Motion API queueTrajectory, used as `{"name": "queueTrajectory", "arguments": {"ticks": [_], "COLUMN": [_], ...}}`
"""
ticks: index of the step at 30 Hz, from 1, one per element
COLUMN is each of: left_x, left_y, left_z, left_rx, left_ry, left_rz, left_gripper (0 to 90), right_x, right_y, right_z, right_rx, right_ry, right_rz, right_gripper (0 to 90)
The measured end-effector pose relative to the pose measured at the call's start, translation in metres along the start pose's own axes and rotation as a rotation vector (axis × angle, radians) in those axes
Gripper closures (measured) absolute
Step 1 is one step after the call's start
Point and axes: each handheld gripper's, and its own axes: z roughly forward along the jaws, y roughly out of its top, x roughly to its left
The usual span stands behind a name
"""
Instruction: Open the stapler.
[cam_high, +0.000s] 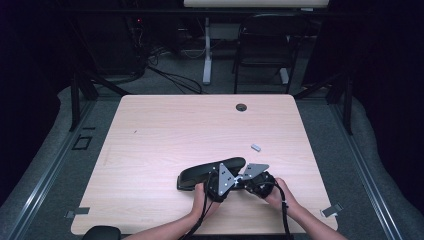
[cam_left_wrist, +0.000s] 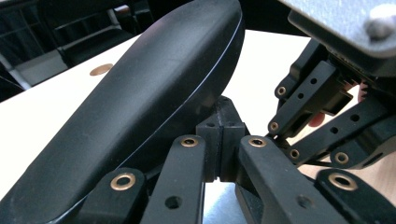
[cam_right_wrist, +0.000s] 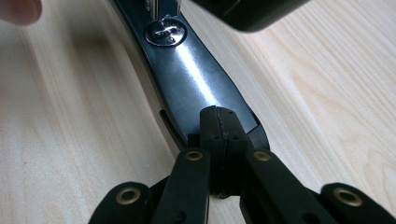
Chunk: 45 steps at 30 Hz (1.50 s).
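Note:
A big black stapler (cam_high: 210, 172) lies on the light wooden table (cam_high: 175, 135), near the front edge. Its long rounded top (cam_left_wrist: 154, 84) rises at a slant just left of my left gripper (cam_left_wrist: 222, 121), whose pads are pressed together with nothing between them. My right gripper (cam_right_wrist: 219, 121) is shut too, its tips resting at the end of the stapler's shiny dark base plate (cam_right_wrist: 187, 70), which carries a round rivet (cam_right_wrist: 165, 32). In the high view both hands hold the left gripper (cam_high: 231, 176) and right gripper (cam_high: 245, 181) close together at the stapler's right end.
A small grey piece (cam_high: 256, 147) lies on the table just beyond the grippers. A round cable hole (cam_high: 241, 107) sits near the far edge. Behind the table stand a folding chair (cam_high: 265, 45) and a desk leg (cam_high: 206, 50).

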Motion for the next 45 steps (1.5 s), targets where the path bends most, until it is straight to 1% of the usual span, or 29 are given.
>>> {"name": "queueTrajectory", "arguments": {"ticks": [2,3,7,9,10,12,13,14,15,18,22,25,27,29,33,34,36,37,38,39,40,45], "left_x": [0.000,0.000,0.001,0.002,0.002,0.004,0.004,0.004,0.005,0.006,0.008,0.009,0.011,0.012,0.015,0.015,0.017,0.017,0.018,0.020,0.022,0.025], "left_y": [0.001,0.001,0.002,0.004,0.005,0.008,0.009,0.010,0.011,0.013,0.015,0.018,0.020,0.021,0.023,0.023,0.025,0.025,0.026,0.027,0.028,0.031], "left_z": [0.000,0.000,-0.001,-0.003,-0.003,-0.006,-0.006,-0.007,-0.007,-0.009,-0.012,-0.015,-0.017,-0.019,-0.022,-0.023,-0.024,-0.025,-0.027,-0.028,-0.031,-0.036], "left_rx": [0.001,0.000,0.000,-0.007,-0.012,-0.020,-0.024,-0.020,-0.021,-0.023,-0.027,-0.036,-0.040,-0.042,-0.044,-0.048,-0.046,-0.049,-0.050,-0.050,-0.055,-0.071], "left_ry": [0.001,0.000,-0.003,-0.006,-0.005,-0.007,-0.009,-0.010,-0.006,-0.007,-0.003,-0.001,-0.001,-0.003,0.000,0.002,0.001,0.002,-0.003,-0.004,-0.004,0.001], "left_rz": [0.005,0.004,-0.009,-0.018,-0.020,-0.018,-0.020,-0.019,-0.015,-0.033,-0.040,-0.047,-0.052,-0.057,-0.065,-0.073,-0.071,-0.082,-0.100,-0.111,-0.123,-0.121], "left_gripper": [90.0,90.0,90.0,90.0,90.0,90.0,90.0,90.0,90.0,90.0,90.0,90.0,90.0,90.0,90.0,90.0,90.0,90.0,90.0,90.0,90.0,90.0], "right_x": [0.000,-0.001,-0.001,-0.001,-0.001,-0.002,0.000,-0.003,-0.002,-0.002,-0.003,-0.002,-0.002,-0.002,-0.002,-0.002,-0.002,-0.002,-0.002,-0.003,-0.003,-0.003], "right_y": [0.000,-0.001,-0.001,-0.001,-0.001,-0.001,-0.002,-0.001,-0.001,-0.002,-0.002,-0.002,-0.001,-0.002,-0.002,-0.002,-0.002,-0.002,-0.002,-0.002,-0.002,-0.002], "right_z": [0.000,0.000,0.000,0.001,0.001,0.000,0.002,0.000,0.000,0.001,0.000,0.001,0.000,0.000,0.000,0.000,0.000,0.000,0.000,0.000,0.000,-0.001], "right_rx": [-0.001,-0.007,-0.009,-0.013,-0.014,-0.008,-0.035,-0.008,-0.012,-0.019,-0.012,-0.026,-0.014,-0.022,-0.022,-0.022,-0.022,-0.021,-0.021,-0.010,-0.016,-0.010], "right_ry": [0.001,0.009,0.012,0.016,0.013,0.014,0.015,0.026,0.021,0.021,0.020,0.027,0.030,0.029,0.029,0.029,0.030,0.029,0.030,0.032,0.031,0.030], "right_rz": [0.001,0.006,0.007,0.009,0.020,0.014,0.038,0.013,0.017,0.028,0.022,0.031,0.022,0.032,0.033,0.033,0.033,0.033,0.034,0.028,0.036,0.030], "right_gripper": [90.0,90.0,90.0,90.0,90.0,90.0,90.0,90.0,90.0,90.0,90.0,90.0,90.0,90.0,90.0,90.0,90.0,90.0,90.0,90.0,90.0,90.0]}}
